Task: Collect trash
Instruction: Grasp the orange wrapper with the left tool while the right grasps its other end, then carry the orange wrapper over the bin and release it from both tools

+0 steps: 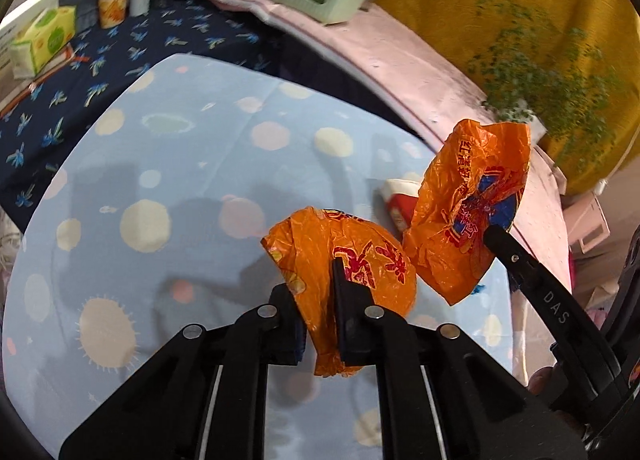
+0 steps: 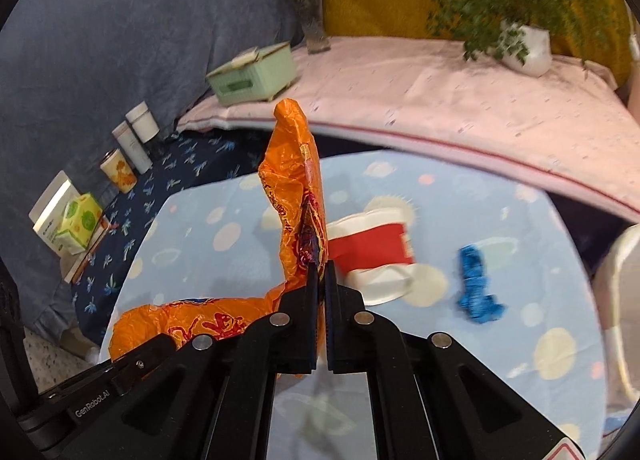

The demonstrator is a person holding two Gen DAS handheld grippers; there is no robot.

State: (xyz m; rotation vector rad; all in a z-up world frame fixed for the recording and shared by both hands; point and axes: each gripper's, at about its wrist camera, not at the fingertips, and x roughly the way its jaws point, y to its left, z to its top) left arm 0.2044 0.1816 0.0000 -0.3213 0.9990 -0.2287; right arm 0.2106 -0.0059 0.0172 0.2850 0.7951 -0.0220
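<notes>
My left gripper [image 1: 316, 284] is shut on an orange plastic wrapper [image 1: 352, 268], held above the light blue dotted tablecloth [image 1: 180, 188]. My right gripper [image 2: 319, 272] is shut on a second orange wrapper [image 2: 296, 188] that stands upright between its fingers; it also shows in the left wrist view [image 1: 468, 212], pinched by the right gripper [image 1: 494, 234]. The left-held wrapper shows at lower left of the right wrist view [image 2: 192, 324]. A crushed red and white paper cup [image 2: 372, 252] and a crumpled blue scrap [image 2: 476, 288] lie on the cloth beyond the right gripper.
A green storage box [image 2: 252, 74], a flower vase [image 2: 314, 20] and a potted plant [image 2: 524, 44] stand on the pink-covered ledge [image 2: 460, 100] behind. Tins, bottles [image 2: 136, 140] and a green tissue box [image 2: 78, 226] sit on the dark blue cloth at left. A white object [image 2: 618, 300] is at right.
</notes>
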